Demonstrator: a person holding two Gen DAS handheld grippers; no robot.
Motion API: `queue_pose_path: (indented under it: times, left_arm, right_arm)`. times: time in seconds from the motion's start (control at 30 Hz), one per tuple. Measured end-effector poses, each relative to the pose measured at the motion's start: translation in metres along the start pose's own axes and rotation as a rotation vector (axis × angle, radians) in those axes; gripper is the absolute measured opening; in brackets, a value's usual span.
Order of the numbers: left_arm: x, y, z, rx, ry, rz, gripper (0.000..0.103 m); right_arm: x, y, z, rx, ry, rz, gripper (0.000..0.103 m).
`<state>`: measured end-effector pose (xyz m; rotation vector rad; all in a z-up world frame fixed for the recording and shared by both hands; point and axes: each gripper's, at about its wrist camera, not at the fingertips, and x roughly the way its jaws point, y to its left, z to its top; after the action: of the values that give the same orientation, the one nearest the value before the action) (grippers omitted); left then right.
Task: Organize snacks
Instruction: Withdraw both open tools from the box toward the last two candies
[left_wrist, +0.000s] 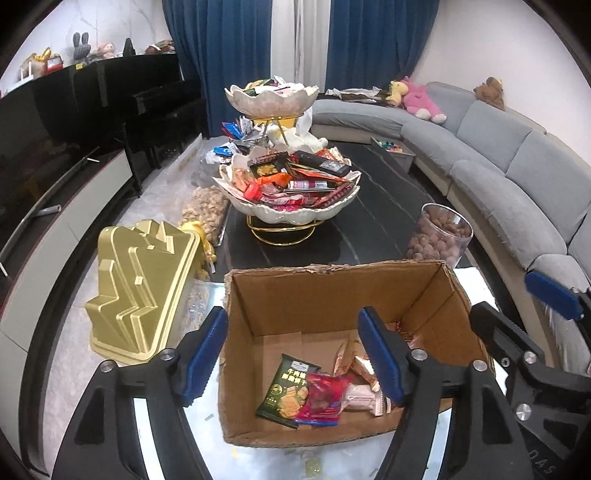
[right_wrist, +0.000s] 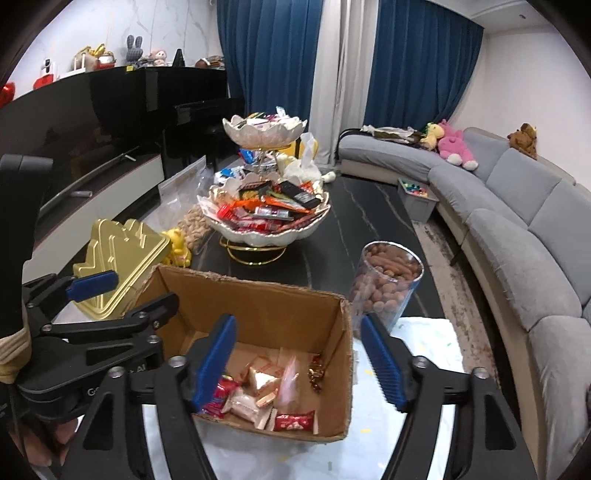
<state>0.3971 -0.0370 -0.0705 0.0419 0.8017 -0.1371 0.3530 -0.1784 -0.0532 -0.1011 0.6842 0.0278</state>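
Observation:
An open cardboard box (left_wrist: 332, 284) (right_wrist: 258, 295) stands at the near end of the table. On its floor lie a green cracker packet (left_wrist: 286, 393), a red packet (left_wrist: 323, 400), a red bar (right_wrist: 295, 421) and several pale wrapped snacks (right_wrist: 258, 387). A pink packet (right_wrist: 290, 376) over the box floor shows blurred. My left gripper (left_wrist: 293, 332) hangs open above the box's left half, nothing between its blue pads. My right gripper (right_wrist: 298, 332) is open over the right half, also empty. A two-tier white bowl stand (left_wrist: 291, 218) (right_wrist: 266, 232) heaped with snacks stands beyond the box.
A gold-lidded container (left_wrist: 140, 288) sits left of the box, a bag of nuts (left_wrist: 207, 210) behind it. A clear tub of brown nuts (left_wrist: 439, 236) stands right of the box. A grey bin (right_wrist: 417, 201) sits at the table's far right. A grey sofa (right_wrist: 517, 221) curves along the right.

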Motion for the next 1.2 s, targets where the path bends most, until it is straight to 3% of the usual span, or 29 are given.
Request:
queue_pose_path:
  times: [0.23, 0.77, 1.2]
  left_arm:
    - [-0.012, 0.006, -0.003, -0.012, -0.018, 0.022, 0.087]
    - [-0.049, 0.003, -0.009, -0.011, -0.058, 0.029, 0.087]
    - [-0.067, -0.003, -0.033, 0.017, -0.062, 0.045, 0.087]
  right_arm:
    - [-0.011, 0.000, -0.001, 0.003, -0.013, -0.018, 0.076]
    - [-0.046, -0.002, -0.007, 0.022, -0.046, -0.024, 0.076]
    - [-0.064, -0.004, -0.029, 0.043, -0.041, -0.022, 0.076]
